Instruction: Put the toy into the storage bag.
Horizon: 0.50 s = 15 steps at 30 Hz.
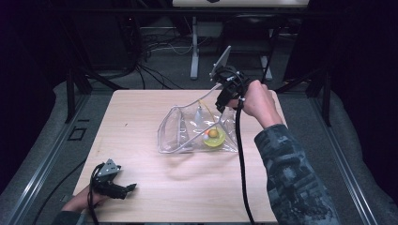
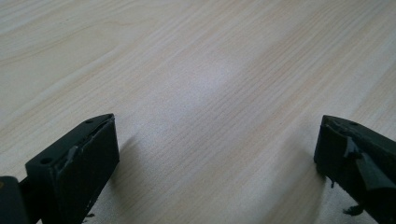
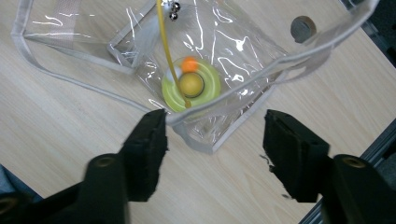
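- The right gripper [image 3: 212,135] is hanging wide open over the clear bag [image 1: 187,131] mid-frame, holding nothing.
- The left gripper [image 1: 123,189] is sitting open, lower left.
- A green ring [image 3: 173,91] is lying inside the bag.

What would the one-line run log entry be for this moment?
left gripper: open, low over bare table | right gripper: open, above clear bag rim | bag: holds yellow-green ring, small balls

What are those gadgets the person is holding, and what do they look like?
Each is a black hand-held gripper. The left hand-held gripper and the right hand-held gripper both end in two blocky black jaws with worn pads, carry a grey three-cornered plate on top, and trail a black cable. The person wears a dark mottled sleeve.
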Each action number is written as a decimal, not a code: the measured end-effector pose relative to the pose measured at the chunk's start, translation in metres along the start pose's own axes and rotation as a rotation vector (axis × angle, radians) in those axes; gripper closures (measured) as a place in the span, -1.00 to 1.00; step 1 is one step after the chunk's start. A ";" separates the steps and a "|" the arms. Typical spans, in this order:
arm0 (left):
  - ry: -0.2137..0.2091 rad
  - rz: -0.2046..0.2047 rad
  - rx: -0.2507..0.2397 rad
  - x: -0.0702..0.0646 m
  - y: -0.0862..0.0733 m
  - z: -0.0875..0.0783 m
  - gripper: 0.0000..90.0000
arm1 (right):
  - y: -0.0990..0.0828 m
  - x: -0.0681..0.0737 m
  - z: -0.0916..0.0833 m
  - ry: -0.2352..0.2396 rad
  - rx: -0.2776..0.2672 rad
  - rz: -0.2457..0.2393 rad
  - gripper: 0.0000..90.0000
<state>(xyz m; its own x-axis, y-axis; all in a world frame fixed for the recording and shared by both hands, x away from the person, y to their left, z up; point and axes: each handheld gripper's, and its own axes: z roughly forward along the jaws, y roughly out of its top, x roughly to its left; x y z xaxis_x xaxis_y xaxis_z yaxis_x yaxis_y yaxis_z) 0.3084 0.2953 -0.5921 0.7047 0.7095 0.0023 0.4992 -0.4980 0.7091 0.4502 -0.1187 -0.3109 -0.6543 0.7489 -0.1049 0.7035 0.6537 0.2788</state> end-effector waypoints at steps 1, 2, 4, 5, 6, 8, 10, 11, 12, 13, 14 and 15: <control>0.000 0.000 0.000 0.000 0.000 0.000 -1.00 | -0.003 -0.002 -0.001 0.005 -0.003 0.010 -0.37; 0.000 0.000 0.000 0.000 0.000 0.000 -1.00 | -0.006 -0.004 -0.002 0.005 -0.007 0.016 -0.44; 0.000 0.000 0.000 0.000 0.000 0.000 -1.00 | -0.012 -0.008 -0.004 0.008 -0.010 0.027 -0.60; 0.000 0.000 0.000 0.000 0.000 0.000 -1.00 | -0.014 -0.010 -0.005 0.006 -0.009 0.028 -0.67; 0.000 0.000 0.000 0.000 0.000 0.000 -1.00 | -0.018 -0.012 -0.006 0.003 -0.018 0.035 -0.68; 0.000 0.000 0.000 0.000 0.000 0.000 -1.00 | -0.024 -0.017 -0.007 0.001 -0.035 0.054 -0.81; 0.000 0.000 0.000 0.000 0.000 0.000 -1.00 | -0.030 -0.022 -0.008 -0.009 -0.036 0.068 -0.94; 0.000 -0.001 0.000 0.000 0.000 0.000 -1.00 | -0.034 -0.025 -0.007 -0.009 -0.040 0.084 -1.00; 0.000 0.000 0.000 0.000 0.000 0.000 -1.00 | -0.036 -0.026 -0.008 -0.011 -0.034 0.090 -1.00; 0.000 -0.001 0.000 0.000 0.000 0.000 -1.00 | -0.041 -0.029 -0.007 -0.012 -0.040 0.101 -1.00; 0.000 0.000 0.000 0.000 0.000 0.000 -1.00 | -0.045 -0.031 -0.007 -0.012 -0.048 0.109 -1.00; 0.000 0.000 0.000 0.000 0.000 0.000 -1.00 | -0.048 -0.033 -0.007 -0.011 -0.049 0.118 -1.00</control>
<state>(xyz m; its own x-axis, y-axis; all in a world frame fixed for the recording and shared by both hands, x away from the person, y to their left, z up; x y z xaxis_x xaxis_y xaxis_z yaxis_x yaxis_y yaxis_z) 0.3083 0.2953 -0.5921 0.7043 0.7099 0.0022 0.4994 -0.4976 0.7092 0.4360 -0.1758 -0.3144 -0.5648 0.8214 -0.0790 0.7608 0.5554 0.3356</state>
